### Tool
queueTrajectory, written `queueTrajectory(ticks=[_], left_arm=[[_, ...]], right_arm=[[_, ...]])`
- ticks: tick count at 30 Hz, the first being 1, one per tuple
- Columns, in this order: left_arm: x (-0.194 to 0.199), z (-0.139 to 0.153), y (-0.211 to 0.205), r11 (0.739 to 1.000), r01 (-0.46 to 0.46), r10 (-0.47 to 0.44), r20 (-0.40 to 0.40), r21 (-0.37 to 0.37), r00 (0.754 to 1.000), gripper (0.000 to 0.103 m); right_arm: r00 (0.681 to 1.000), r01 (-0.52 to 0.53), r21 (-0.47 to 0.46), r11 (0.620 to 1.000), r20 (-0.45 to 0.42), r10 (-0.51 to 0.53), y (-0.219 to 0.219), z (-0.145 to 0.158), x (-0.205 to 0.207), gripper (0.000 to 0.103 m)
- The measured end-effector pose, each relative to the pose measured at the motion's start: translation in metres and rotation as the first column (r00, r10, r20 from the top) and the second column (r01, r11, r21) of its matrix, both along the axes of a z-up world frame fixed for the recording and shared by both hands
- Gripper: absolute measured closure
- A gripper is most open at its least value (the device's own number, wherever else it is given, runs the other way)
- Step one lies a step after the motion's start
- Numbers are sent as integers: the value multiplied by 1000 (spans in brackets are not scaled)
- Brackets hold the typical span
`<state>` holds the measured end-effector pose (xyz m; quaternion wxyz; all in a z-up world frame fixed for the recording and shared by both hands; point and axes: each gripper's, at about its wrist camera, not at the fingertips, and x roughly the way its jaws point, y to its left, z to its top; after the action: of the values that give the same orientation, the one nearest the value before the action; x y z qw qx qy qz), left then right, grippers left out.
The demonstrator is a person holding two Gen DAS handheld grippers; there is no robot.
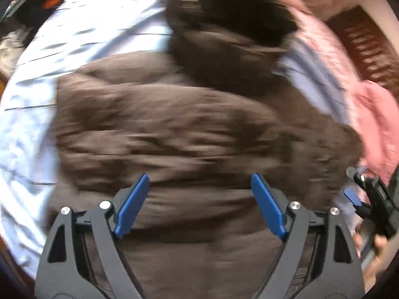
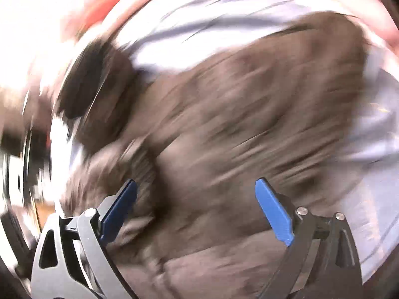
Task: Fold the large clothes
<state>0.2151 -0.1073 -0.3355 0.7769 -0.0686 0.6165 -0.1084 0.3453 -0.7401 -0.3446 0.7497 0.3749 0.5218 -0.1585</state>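
Below, in the left wrist view, the left gripper stands spread and empty over the brown padded jacket, which lies on a pale blue striped sheet; bare sheet shows along the jacket's left edge, pink cloth crowds its right, and the right gripper appears there. Right wrist view, heavily blurred: right gripper spread, nothing between, jacket beneath, sheet bare on the right.

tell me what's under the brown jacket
A pale blue striped sheet lies under the brown jacket, showing along its edges. A pink cloth lies beside it. What the jacket covers is hidden.
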Motion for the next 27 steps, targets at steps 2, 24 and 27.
queueTrajectory(ticks=[2,24,27], left_arm=[[6,1,-51,998,66,-66,-8,-25,998,18],[7,-134,-315,969,218,-191,-211,116,959,15],[11,-140,-326,966,209,-172,-227,153,959,12]], right_arm=[[991,136,-28,990,-18,-136,-90,-10,-10,7],[923,362,134,922,87,-375,-251,-137,36,7],[964,262,219,940,-8,-267,-243,-159,67,7]])
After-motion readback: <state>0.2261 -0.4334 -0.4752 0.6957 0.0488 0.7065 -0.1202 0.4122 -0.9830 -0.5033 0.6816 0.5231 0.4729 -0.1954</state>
